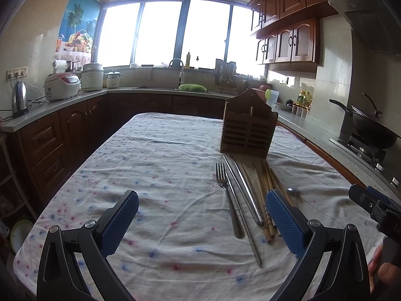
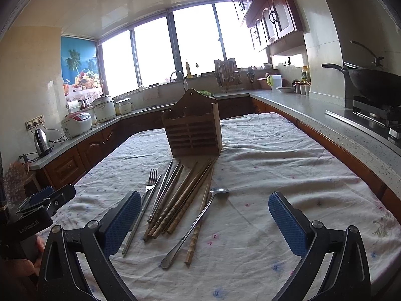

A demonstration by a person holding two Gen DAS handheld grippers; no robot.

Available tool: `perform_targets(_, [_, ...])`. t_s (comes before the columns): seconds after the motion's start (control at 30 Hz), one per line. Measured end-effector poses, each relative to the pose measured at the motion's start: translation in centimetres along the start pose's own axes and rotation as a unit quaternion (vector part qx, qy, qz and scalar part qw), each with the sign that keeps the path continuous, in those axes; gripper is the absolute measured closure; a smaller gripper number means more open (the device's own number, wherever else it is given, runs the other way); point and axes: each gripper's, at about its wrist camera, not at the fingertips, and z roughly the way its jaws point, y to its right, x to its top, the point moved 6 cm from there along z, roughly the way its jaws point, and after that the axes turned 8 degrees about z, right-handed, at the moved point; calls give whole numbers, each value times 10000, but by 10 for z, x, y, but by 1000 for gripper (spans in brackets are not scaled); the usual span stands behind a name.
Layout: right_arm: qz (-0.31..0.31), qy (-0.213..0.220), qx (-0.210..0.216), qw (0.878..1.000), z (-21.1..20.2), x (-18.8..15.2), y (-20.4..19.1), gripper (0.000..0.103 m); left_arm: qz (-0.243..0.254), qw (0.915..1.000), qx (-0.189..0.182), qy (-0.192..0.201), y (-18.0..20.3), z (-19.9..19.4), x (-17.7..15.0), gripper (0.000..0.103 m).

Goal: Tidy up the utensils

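A brown wooden utensil holder (image 1: 246, 130) (image 2: 194, 131) stands upright on the clothed table. In front of it lie a metal fork (image 1: 226, 195) (image 2: 149, 183), metal chopsticks (image 1: 246, 195) (image 2: 164, 188), several wooden chopsticks (image 1: 267, 195) (image 2: 185, 198) and a metal spoon (image 2: 198, 223) (image 1: 293, 191). My left gripper (image 1: 201, 222) is open and empty, just above the table, its right finger beside the chopsticks. My right gripper (image 2: 205, 223) is open and empty, with the spoon's handle and chopstick ends lying between its fingers.
A white floral cloth (image 1: 155, 165) (image 2: 275, 175) covers the table. Kitchen counters ring it on three sides: a kettle (image 1: 18, 99) and rice cookers (image 1: 61, 86) left, a sink (image 1: 175, 85) at the back, a wok on the stove (image 2: 373, 82) right.
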Motion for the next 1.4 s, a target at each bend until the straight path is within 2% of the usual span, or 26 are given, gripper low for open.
perform_targets(0.33, [197,-488,153,9985,25,5,6,2,-44,9987,-293,-425,-9,33,18,1])
perform_targets(0.43, [377,-734,147,9965,37,4,11,7,3,9963,-480,-708,-11,49,22,10])
perform_targets(0.5, [499,-934,154,9943,46,3,14,14,8,9942,-575,-907,-12,63,25,19])
perform_targets(0.6, [849,-1270,338,9877,61,0,14,28,-65,9907,-708,-1159,-16,84,31,26])
perform_targets(0.77, [1253,-1838,400,9741,93,-10,25,46,-125,9825,-979,-1578,-15,124,43,35])
perform_targets(0.87, [1537,-2226,550,9611,114,-19,32,50,-10,9769,-1138,-1811,-10,157,48,42])
perform_targets(0.97, [1788,-2494,597,9499,127,-22,34,57,106,9715,-1247,-2014,-10,191,51,45])
perform_targets(1.03, [1858,-2591,604,9459,134,-24,37,60,159,9678,-1323,-2135,-9,213,53,51])
perform_targets(1.23, [2059,-2772,719,9357,148,-26,44,69,356,9579,-1614,-2346,-5,264,53,54])
perform_targets(1.33, [2181,-2835,742,9309,152,-27,49,80,530,9542,-1702,-2404,3,279,51,56])
perform_targets(1.4, [2206,-2849,740,9299,156,-28,51,86,594,9551,-1682,-2365,6,286,49,63])
